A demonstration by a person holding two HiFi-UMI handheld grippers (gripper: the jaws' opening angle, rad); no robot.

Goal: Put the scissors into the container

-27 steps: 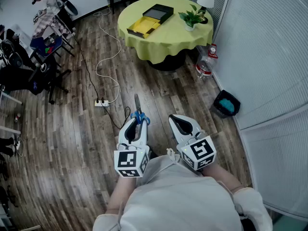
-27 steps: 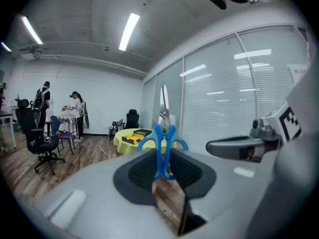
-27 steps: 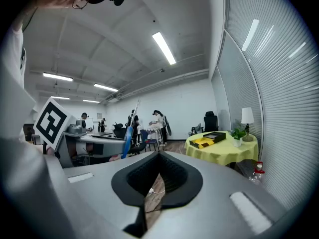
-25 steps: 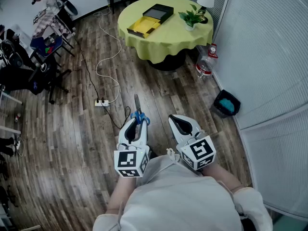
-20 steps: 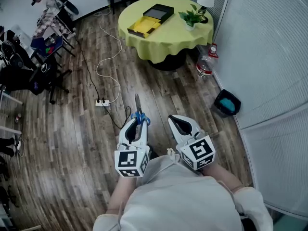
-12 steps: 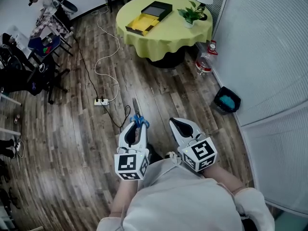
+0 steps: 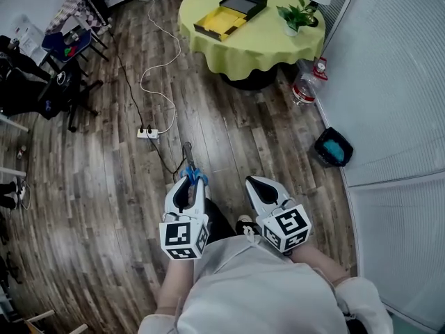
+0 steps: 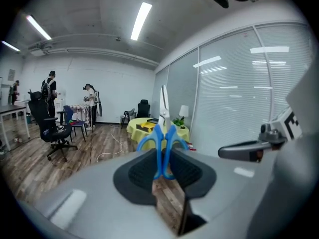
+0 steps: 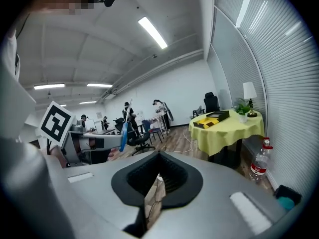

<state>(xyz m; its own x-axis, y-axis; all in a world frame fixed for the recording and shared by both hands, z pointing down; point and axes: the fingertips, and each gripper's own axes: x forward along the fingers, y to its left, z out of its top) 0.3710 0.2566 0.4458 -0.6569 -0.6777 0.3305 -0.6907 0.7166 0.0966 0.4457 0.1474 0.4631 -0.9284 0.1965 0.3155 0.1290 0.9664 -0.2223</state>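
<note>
My left gripper [image 7: 189, 186] is shut on the blue handles of the scissors [image 7: 190, 167]. Their blades point forward over the wood floor. In the left gripper view the scissors [image 8: 160, 142] stand upright between the dark pads, with the blades rising toward the yellow table. My right gripper [image 7: 256, 185] hangs beside it with its jaws together and nothing between them. The container [image 7: 229, 16], a yellow tray with a black box beside it, lies on the round yellow table [image 7: 278, 44] far ahead. The container [image 9: 212, 118] also shows in the right gripper view.
A power strip [image 7: 147, 133] and its white cable lie on the floor ahead of me, to the left. A water bottle [image 7: 306, 85] and a dark bin [image 7: 332, 148] stand by the blinds on the right. A plant [image 7: 297, 16] sits on the table. Office chairs [image 7: 42, 89] crowd the left.
The head view has shifted, so the table now sits a little further right and higher. Both grippers have dropped slightly in the frame. The left one still grips the scissors.
</note>
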